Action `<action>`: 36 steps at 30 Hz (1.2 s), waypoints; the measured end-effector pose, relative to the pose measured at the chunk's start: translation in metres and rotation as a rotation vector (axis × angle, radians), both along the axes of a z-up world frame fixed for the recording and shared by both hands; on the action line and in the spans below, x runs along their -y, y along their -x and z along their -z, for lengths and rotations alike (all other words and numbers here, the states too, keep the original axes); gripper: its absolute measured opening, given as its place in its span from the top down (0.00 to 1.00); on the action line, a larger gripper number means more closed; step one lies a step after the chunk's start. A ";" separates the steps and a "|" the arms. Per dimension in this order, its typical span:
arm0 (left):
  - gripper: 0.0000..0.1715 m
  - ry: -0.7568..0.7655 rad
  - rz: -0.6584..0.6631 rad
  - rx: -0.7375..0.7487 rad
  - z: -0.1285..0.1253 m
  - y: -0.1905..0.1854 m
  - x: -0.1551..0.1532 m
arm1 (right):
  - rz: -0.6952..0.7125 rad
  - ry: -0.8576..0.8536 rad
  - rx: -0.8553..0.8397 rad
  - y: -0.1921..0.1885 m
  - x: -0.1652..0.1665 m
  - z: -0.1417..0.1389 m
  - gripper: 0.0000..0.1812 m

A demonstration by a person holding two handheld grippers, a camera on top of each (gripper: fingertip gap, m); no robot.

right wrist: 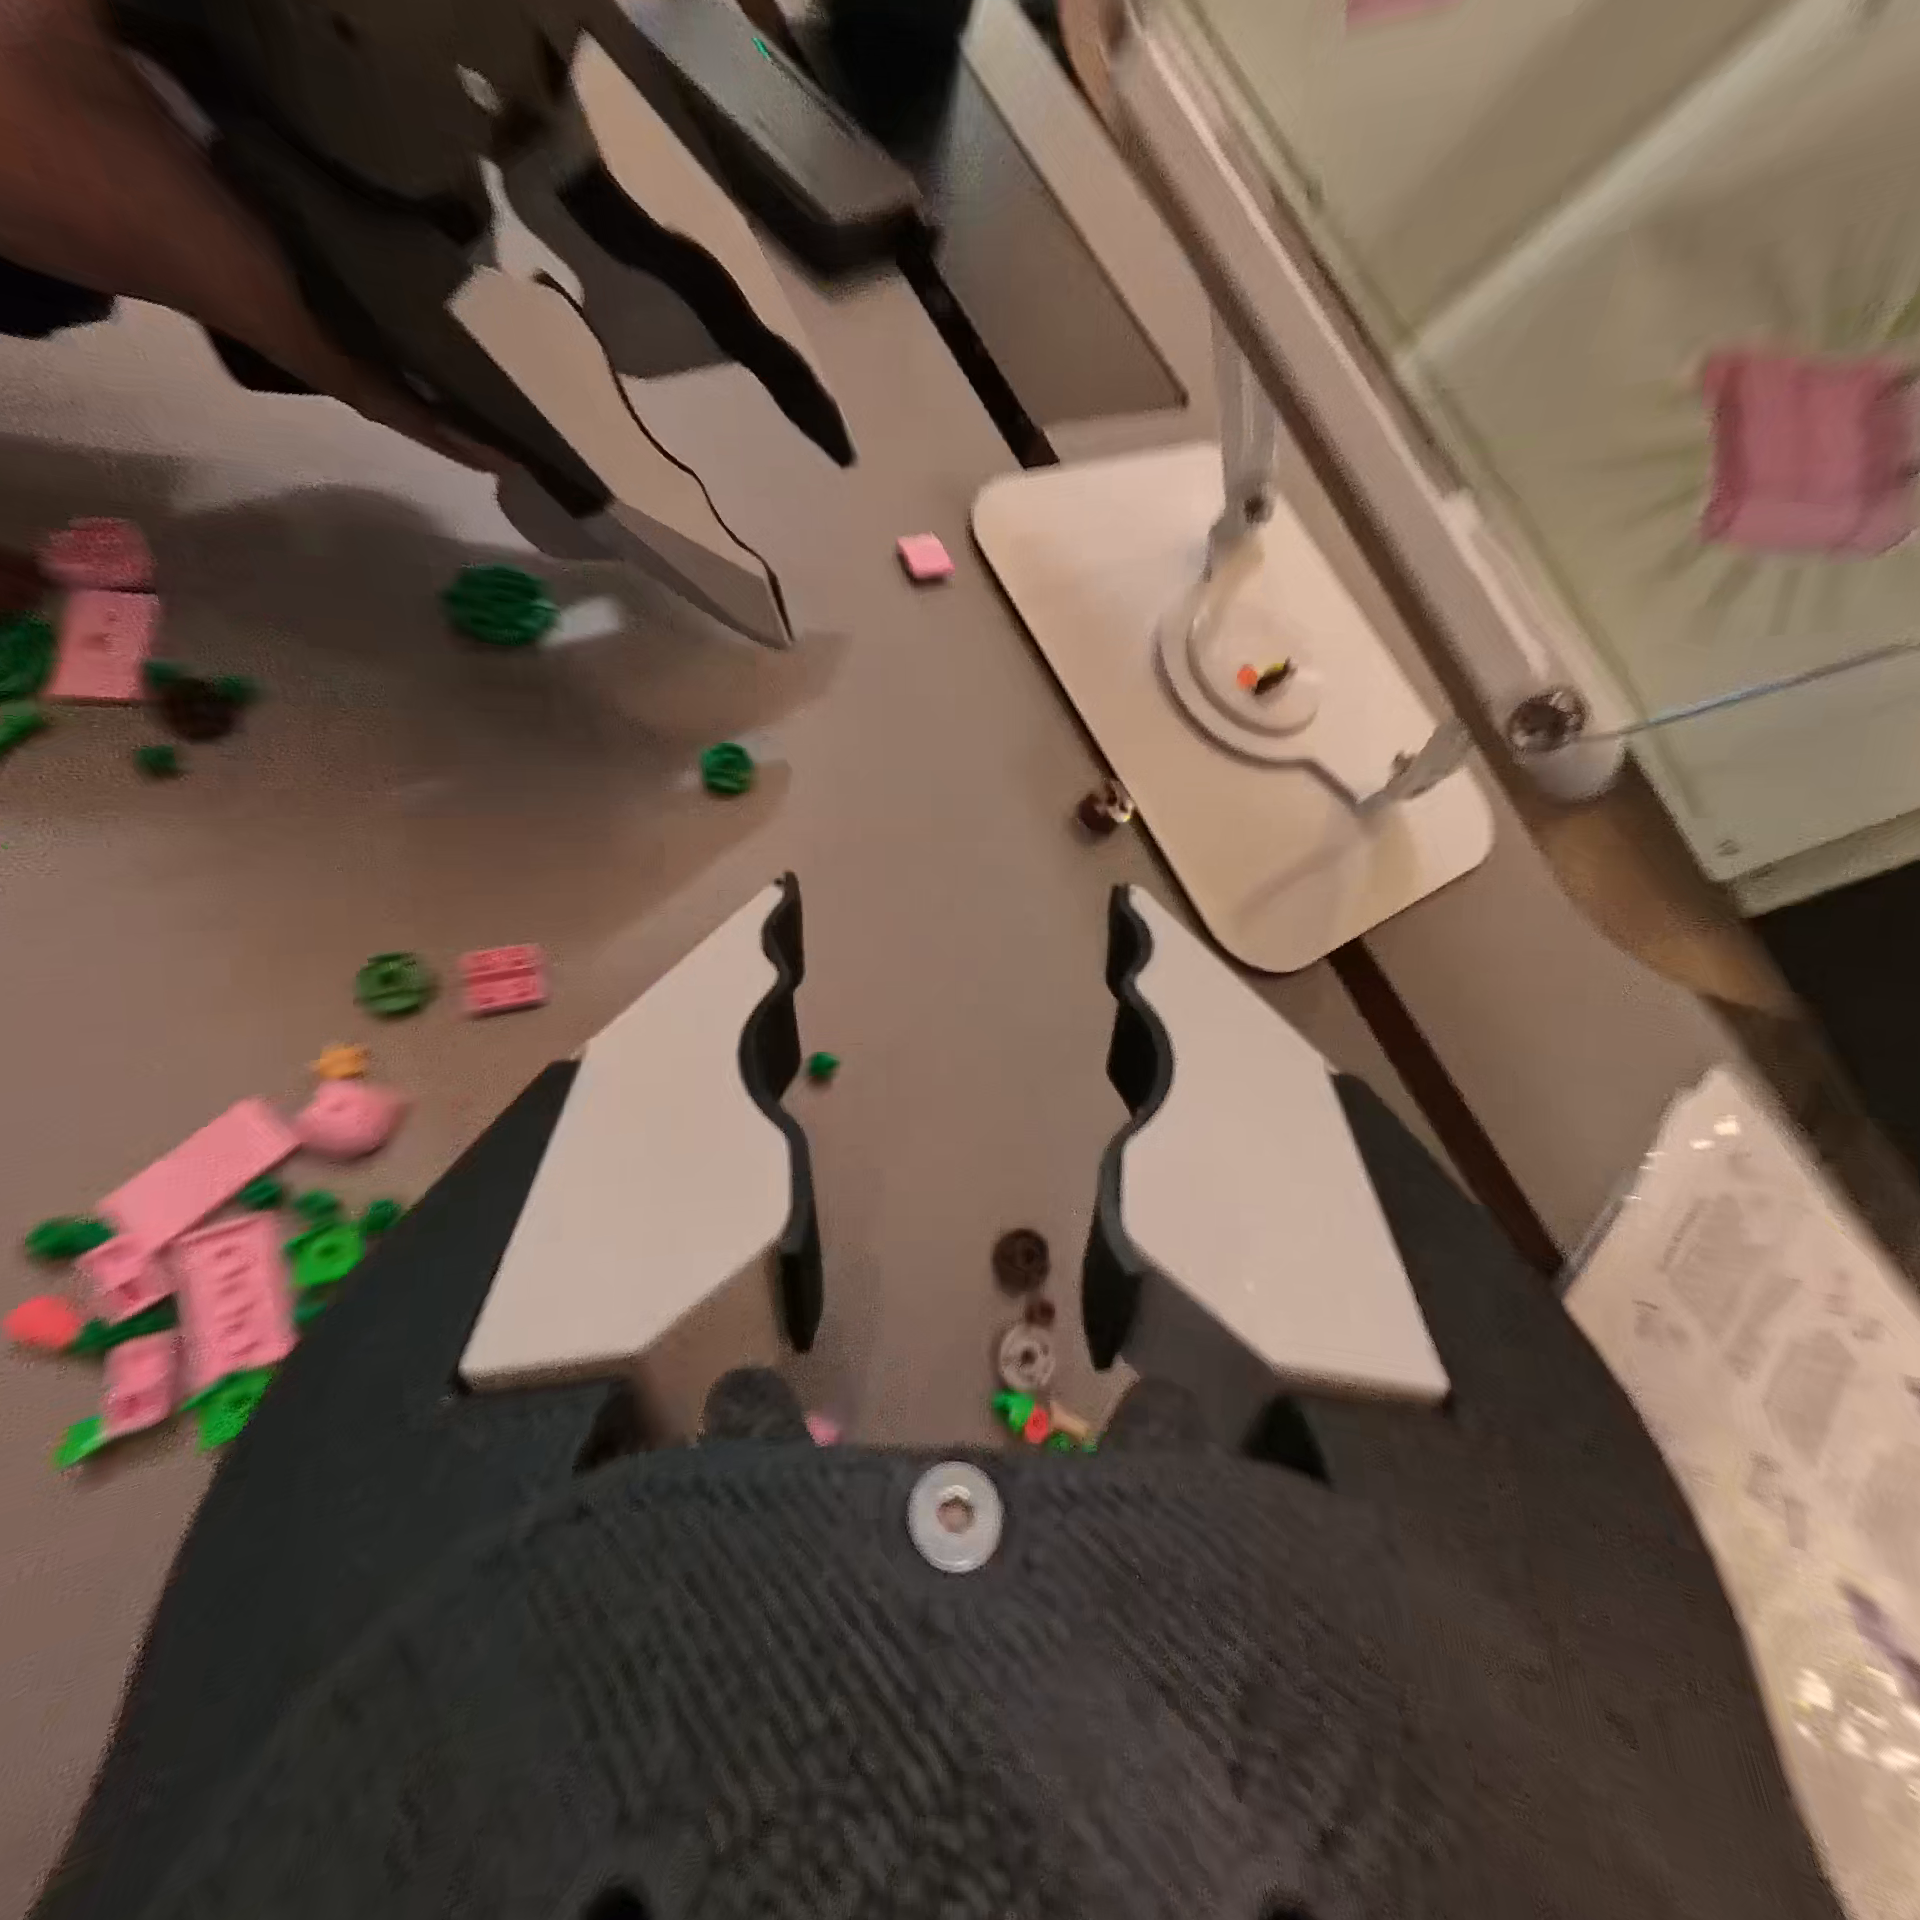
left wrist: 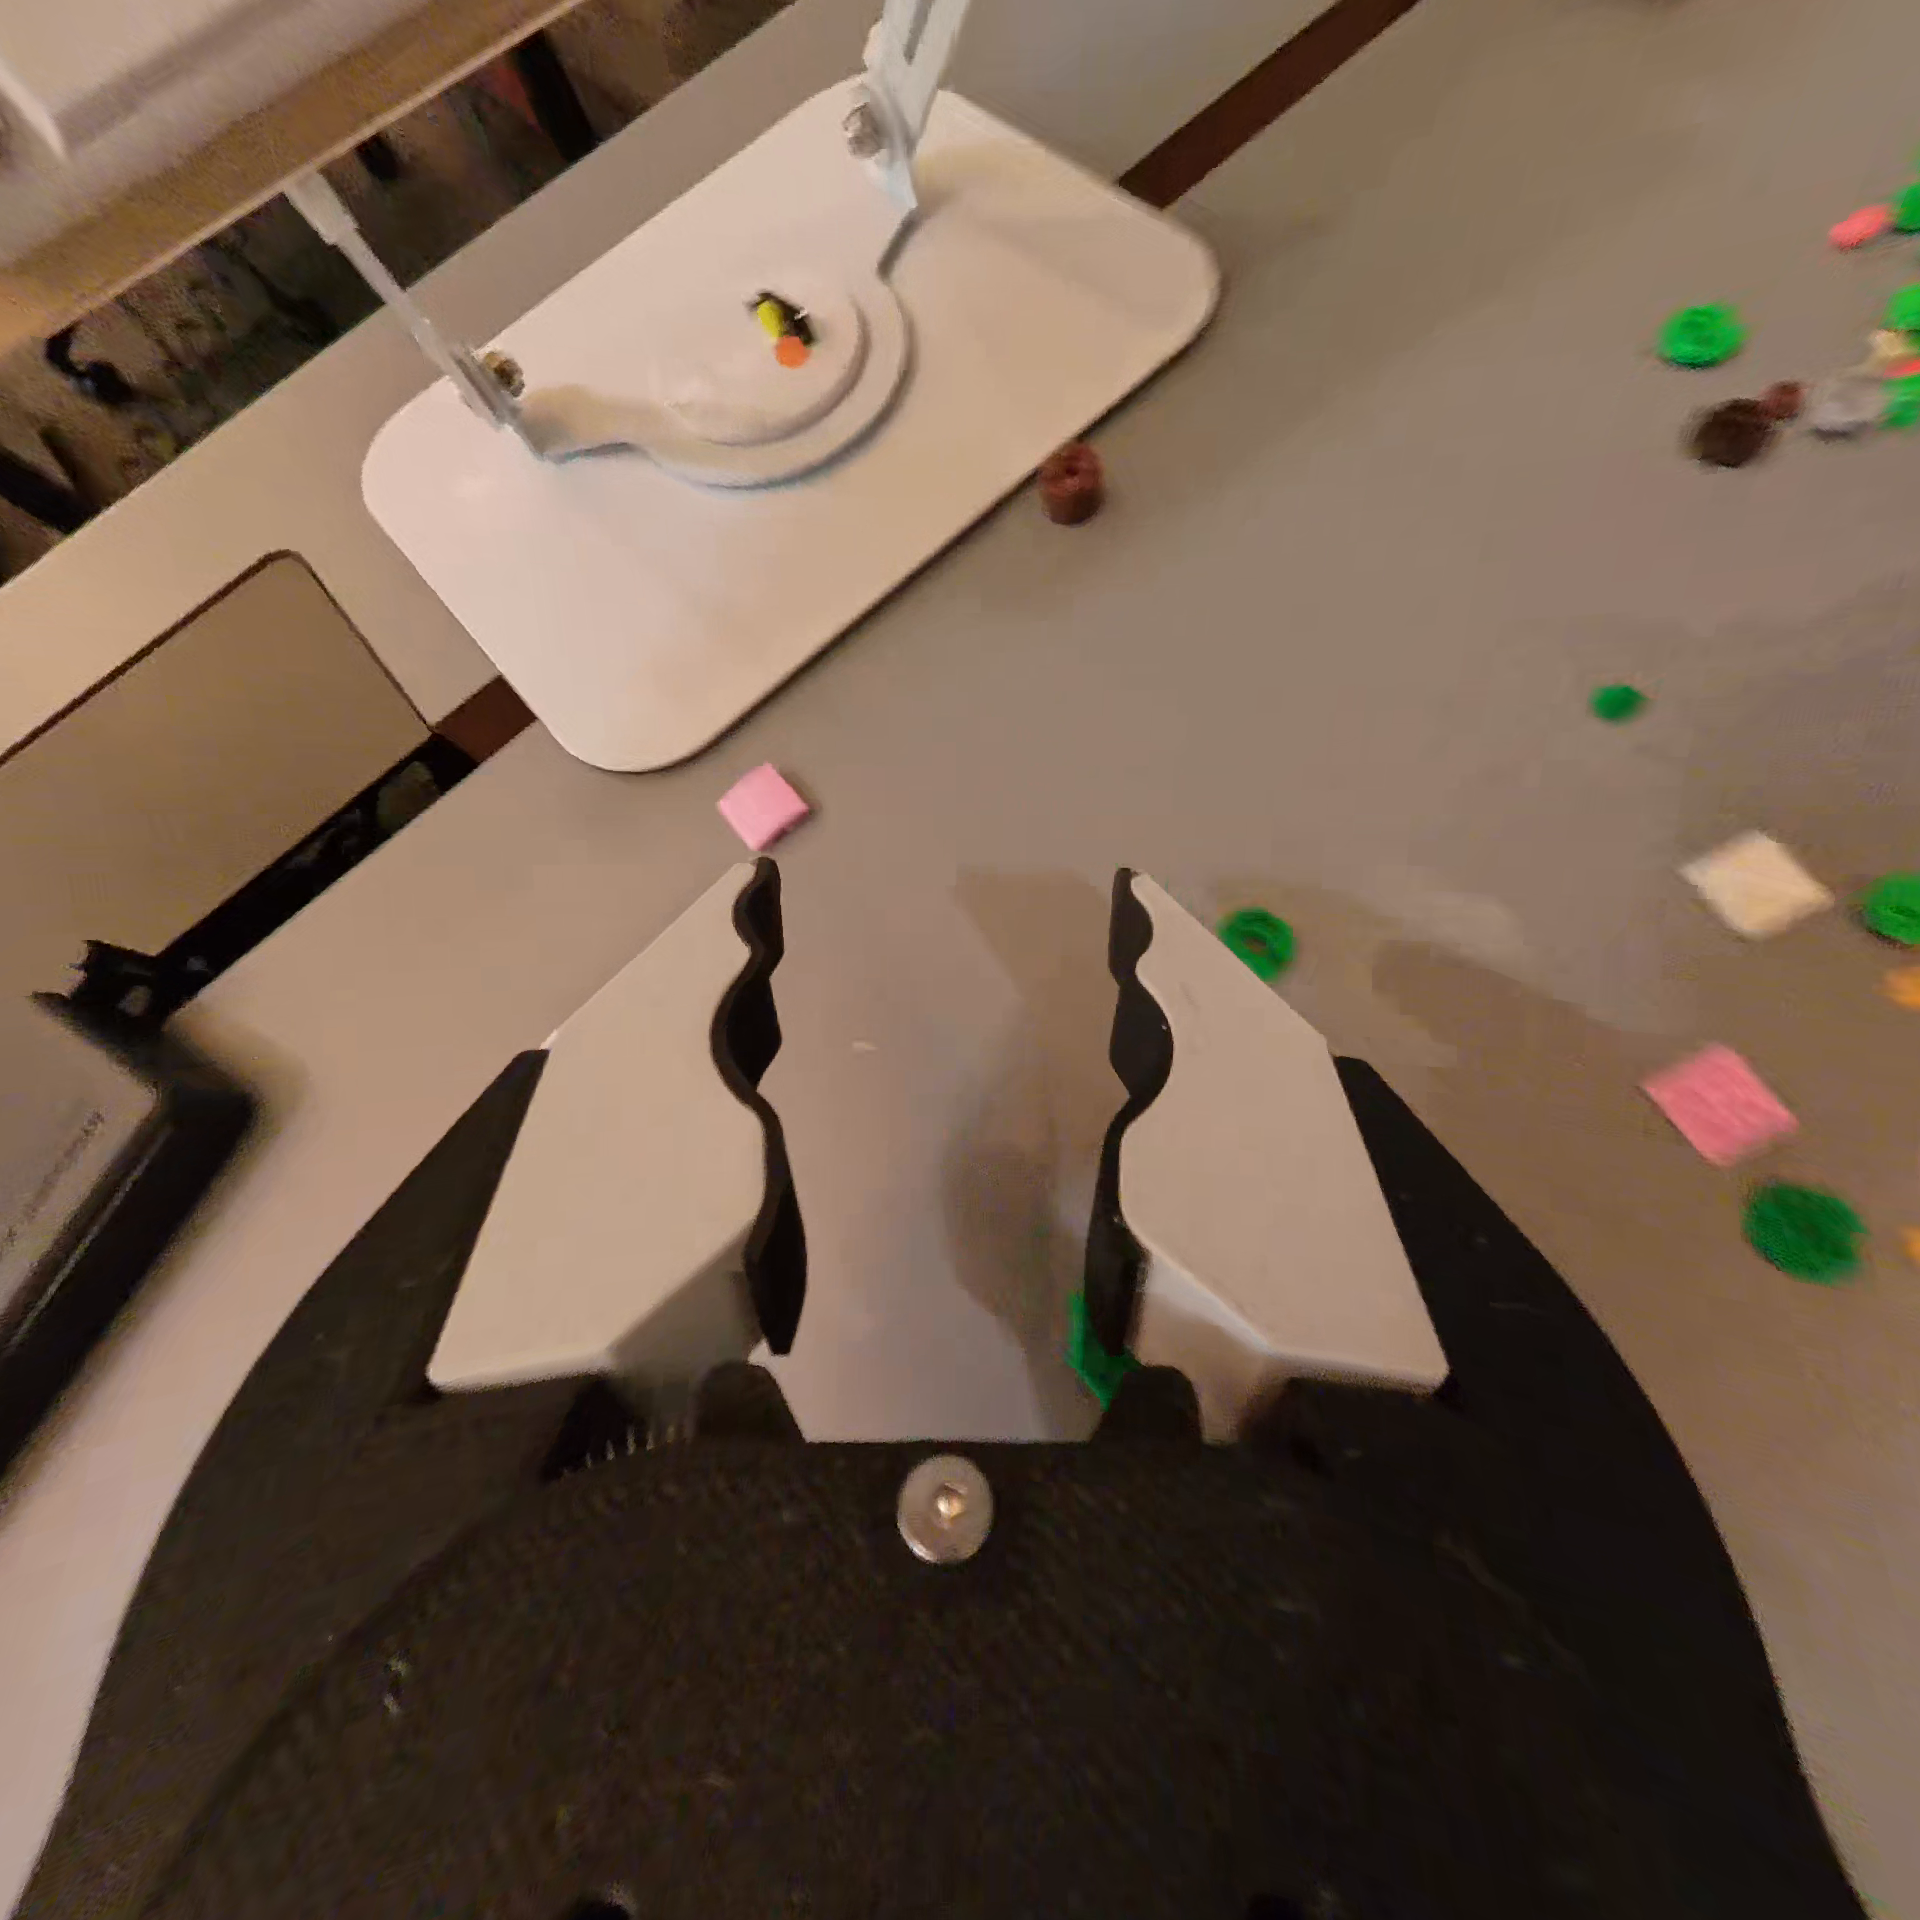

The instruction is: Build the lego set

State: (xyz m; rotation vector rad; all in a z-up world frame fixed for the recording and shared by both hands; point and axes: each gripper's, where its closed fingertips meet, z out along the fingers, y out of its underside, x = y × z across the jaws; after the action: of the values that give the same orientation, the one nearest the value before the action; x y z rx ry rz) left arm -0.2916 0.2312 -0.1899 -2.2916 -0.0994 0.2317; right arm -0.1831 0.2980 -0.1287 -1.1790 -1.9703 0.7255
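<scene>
Left gripper [left wrist: 940, 868]: jaws spread wide, nothing held between them; hovering over bare table, tips just short of a small pink tile [left wrist: 764, 805].
Left gripper, seen from the right wrist view [right wrist: 810, 540]: far left in that view, above the table, jaws likewise apart.
Right gripper [right wrist: 954, 883]: jaws wide apart, empty; raised over the table, grey surface showing through the gap.
Table [left wrist: 1299, 675]: flat grey top, matte, with soft shadows under the grippers; a dark brown strip running along its far edge.
Lego pieces: scattered loose on the table, none gripped. Green round pieces [left wrist: 1257, 942] to the right of the left gripper; pink flat plates [left wrist: 1720, 1103] and a white plate [left wrist: 1756, 883] further right; a brown round stud [left wrist: 1072, 484] near the stand.
Lego pile, right wrist view: pink plates [right wrist: 197, 1174] and green rounds [right wrist: 499, 605] heaped on the left, blurred; brown and grey round bits [right wrist: 1020, 1257] low between the right fingers.
Stand base [left wrist: 644, 623]: white rounded plate on the far side of the table, with two slanted metal arms rising from it and a small yellow and orange bit at its middle.
Screen [right wrist: 1662, 364]: on the stand, right side, pale green picture, blurred.
Paper sheet [right wrist: 1766, 1351]: near right on the table, printed, too blurred to tell more.
Room: dim, warm light; dark clutter beyond the table's far edge, unclear.
</scene>
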 end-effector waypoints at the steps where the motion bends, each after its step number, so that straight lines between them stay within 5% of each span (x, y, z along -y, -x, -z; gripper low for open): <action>1: 0.65 0.026 -0.030 -0.005 0.006 0.013 -0.006 | 0.013 0.050 0.039 0.013 -0.010 0.013 0.70; 5: 0.68 0.070 -0.120 -0.016 0.023 0.051 -0.019 | 0.031 0.257 0.138 0.051 -0.026 0.050 0.73; 16: 0.74 0.047 -0.063 0.111 0.034 0.052 -0.034 | -0.024 0.178 0.166 0.103 -0.048 0.086 0.79; 19: 0.86 0.041 -0.057 0.142 0.034 0.051 -0.033 | -0.026 0.194 0.166 0.107 -0.050 0.088 0.88; 24: 0.91 0.062 0.063 0.122 0.034 0.018 -0.019 | -0.063 0.242 0.209 0.072 -0.042 0.088 0.92; 29: 0.94 0.125 0.265 0.237 0.033 -0.061 0.003 | -0.159 0.262 0.243 0.002 -0.017 0.089 0.92; 36: 0.88 0.194 0.382 0.159 0.032 -0.114 0.011 | -0.181 0.159 0.344 -0.045 -0.008 0.089 0.90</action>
State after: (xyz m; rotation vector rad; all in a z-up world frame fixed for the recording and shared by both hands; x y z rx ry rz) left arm -0.1772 0.2198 -0.2219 -2.4643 0.2893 -0.1453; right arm -0.1379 0.3061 -0.2179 -1.2996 -2.3644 0.8284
